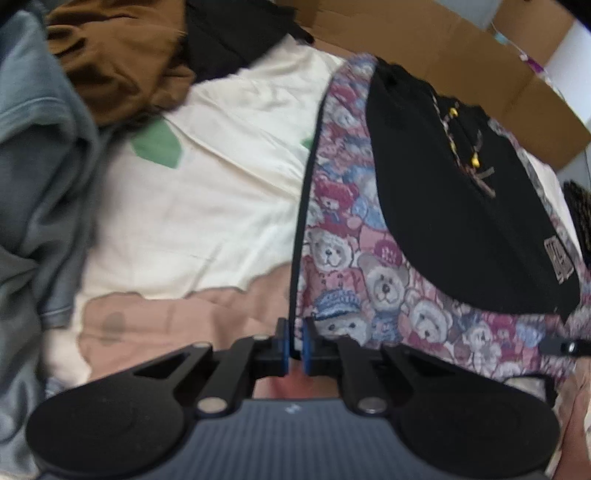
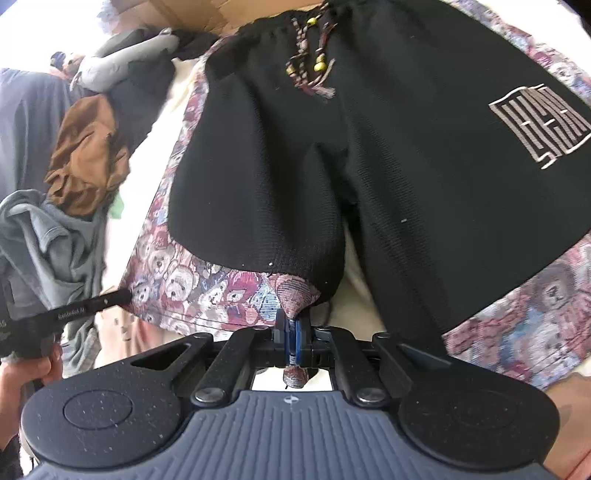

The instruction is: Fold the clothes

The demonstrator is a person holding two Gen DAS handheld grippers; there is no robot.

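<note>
A pair of shorts with black panels (image 2: 369, 155) and teddy-bear print fabric (image 1: 351, 258) lies spread on a cream sheet (image 1: 207, 206). My left gripper (image 1: 295, 345) is shut on the dark-piped outer hem edge of the bear-print leg. My right gripper (image 2: 293, 332) is shut on a bunched fold of the bear-print hem (image 2: 295, 295) near the crotch. The left gripper's finger (image 2: 92, 302) shows at the left of the right wrist view, at the leg's corner. The drawstring with yellow beads (image 2: 314, 62) hangs at the waistband.
A pile of clothes lies to the left: a grey-blue garment (image 1: 40, 177), a brown one (image 1: 122, 62) and a black one (image 1: 229, 33). A cardboard box (image 1: 461, 55) stands behind the shorts. A pink patch (image 1: 177, 317) marks the sheet near me.
</note>
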